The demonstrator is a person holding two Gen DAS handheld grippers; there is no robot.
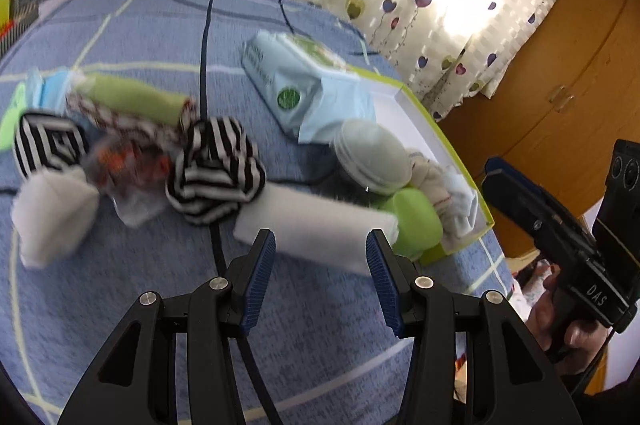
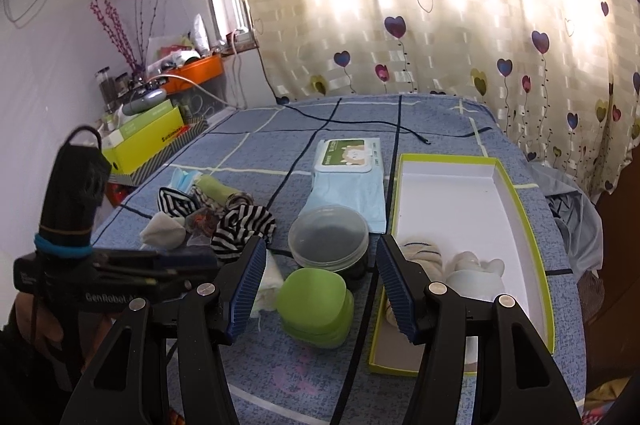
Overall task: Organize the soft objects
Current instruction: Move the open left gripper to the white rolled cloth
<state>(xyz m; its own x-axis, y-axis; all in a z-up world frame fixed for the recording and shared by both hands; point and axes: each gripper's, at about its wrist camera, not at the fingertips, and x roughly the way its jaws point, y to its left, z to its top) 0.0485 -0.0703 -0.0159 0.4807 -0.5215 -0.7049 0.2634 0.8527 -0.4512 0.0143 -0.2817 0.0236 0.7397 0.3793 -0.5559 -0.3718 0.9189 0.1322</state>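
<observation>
A pile of rolled socks and cloths lies on the blue bed cover: a black-and-white striped bundle (image 1: 218, 171) (image 2: 242, 227), a green roll (image 1: 134, 101), a white roll (image 1: 54, 211) and a white folded cloth (image 1: 316, 221). My left gripper (image 1: 320, 261) is open, just before the white cloth. A shallow green-edged white box (image 2: 516, 193) (image 1: 424, 121) holds two rolled socks (image 2: 422, 253) (image 2: 476, 271). My right gripper (image 2: 320, 283) is open and empty above a green lidded container (image 2: 316, 305).
A clear round jar with a lid (image 2: 330, 237) (image 1: 372, 155) and a pack of wet wipes (image 2: 348, 177) (image 1: 304, 81) lie between pile and box. A black cable (image 2: 360, 123) crosses the bed. A cluttered shelf (image 2: 156, 129) stands left, curtains behind, a wooden wardrobe (image 1: 560, 65) to the right.
</observation>
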